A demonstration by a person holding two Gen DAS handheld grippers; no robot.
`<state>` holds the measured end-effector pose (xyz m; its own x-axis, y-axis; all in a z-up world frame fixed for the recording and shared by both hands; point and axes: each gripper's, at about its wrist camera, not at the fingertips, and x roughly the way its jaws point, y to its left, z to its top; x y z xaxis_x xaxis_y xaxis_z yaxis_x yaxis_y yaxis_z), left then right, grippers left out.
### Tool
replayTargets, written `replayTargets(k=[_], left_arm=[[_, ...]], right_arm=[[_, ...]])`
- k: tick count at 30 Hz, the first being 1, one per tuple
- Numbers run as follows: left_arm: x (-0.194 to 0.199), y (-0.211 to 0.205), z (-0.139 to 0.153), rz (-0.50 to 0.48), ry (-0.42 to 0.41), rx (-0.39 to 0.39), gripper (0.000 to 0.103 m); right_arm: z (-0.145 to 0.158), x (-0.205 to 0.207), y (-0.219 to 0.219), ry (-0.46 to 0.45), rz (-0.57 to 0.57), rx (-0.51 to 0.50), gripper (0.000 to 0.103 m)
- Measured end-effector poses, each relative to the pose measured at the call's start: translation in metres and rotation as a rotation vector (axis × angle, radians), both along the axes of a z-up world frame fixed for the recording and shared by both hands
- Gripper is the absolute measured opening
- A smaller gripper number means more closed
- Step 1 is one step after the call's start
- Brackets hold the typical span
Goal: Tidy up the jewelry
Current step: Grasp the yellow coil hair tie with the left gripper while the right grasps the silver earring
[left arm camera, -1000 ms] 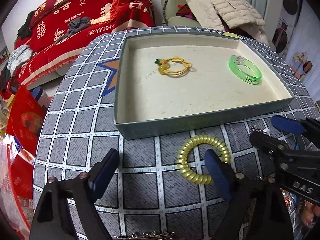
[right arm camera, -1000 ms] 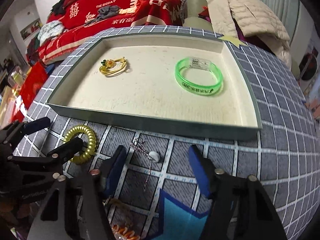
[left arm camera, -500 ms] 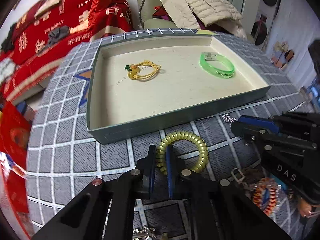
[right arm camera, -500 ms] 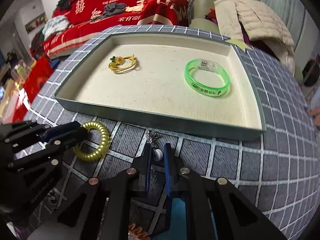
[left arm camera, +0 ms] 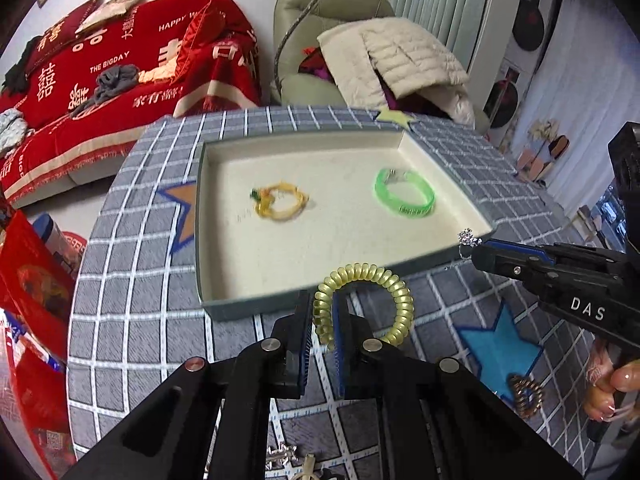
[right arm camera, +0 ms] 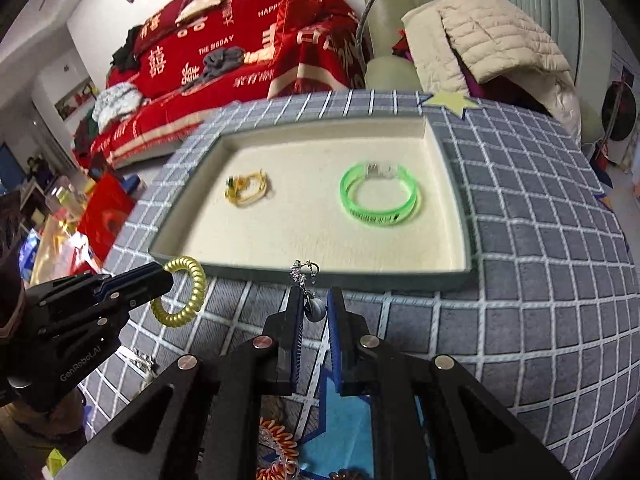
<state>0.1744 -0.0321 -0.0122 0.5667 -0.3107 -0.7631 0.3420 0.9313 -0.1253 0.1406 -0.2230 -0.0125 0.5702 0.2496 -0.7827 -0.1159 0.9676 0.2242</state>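
In the left wrist view, our left claw (left arm camera: 323, 314) is clenched on the yellow coil bracelet (left arm camera: 394, 294), its two blue pads pressed against the left side of the loop, the rest of the coil arcing free to the right, clear of the grey checked worktop (left arm camera: 136, 320). Just beyond the claw lies the shallow tray (left arm camera: 224, 308), and inside it we see a gold bracelet (left arm camera: 282, 204) toward the tray's left half and a green bangle (left arm camera: 405, 197) toward its right half, the two well apart. At the tray's near right corner our right claw (left arm camera: 474, 250) comes in from the side, closed, with a small silvery chain (left arm camera: 469, 238) sticking out of its tip. In the right wrist view, our right claw (right arm camera: 314, 310) is clenched nearly to the pads' meeting on a chain with a grey bead (right arm camera: 316, 310); the bead sits between the pads and the glittering end of the chain stands up above them, in front of the tray's (right arm camera: 360, 278) near wall. Inside the tray the gold bracelet (right arm camera: 246, 190) and the green bangle (right arm camera: 378, 198) lie flat. Left of the tray's near corner, our left claw (right arm camera: 166, 278) grips the yellow coil bracelet (right arm camera: 186, 300), which hangs off the worktop (right arm camera: 540, 280).
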Motion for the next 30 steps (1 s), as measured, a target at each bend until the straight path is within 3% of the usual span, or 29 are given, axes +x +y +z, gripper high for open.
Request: replayTargets(k=[7,17,30], left_arm=[[0.026,0.001,0.016,0.022,-0.028,0.000,0.031],[0.081,-0.007,0.019,0.040,-0.017,0.041,0.031],[0.114,-0.025,-0.018,-0.019,0.100,0.107,0.031]], right_arm=[[0.018,0.021,-0.016,-0.023,-0.038,0.027,0.013],[0.019,0.068,-0.022,-0.007,-0.057,0.029,0.013],[-0.016,0.112,-0.022,0.069,-0.076,-0.006,0.013]])
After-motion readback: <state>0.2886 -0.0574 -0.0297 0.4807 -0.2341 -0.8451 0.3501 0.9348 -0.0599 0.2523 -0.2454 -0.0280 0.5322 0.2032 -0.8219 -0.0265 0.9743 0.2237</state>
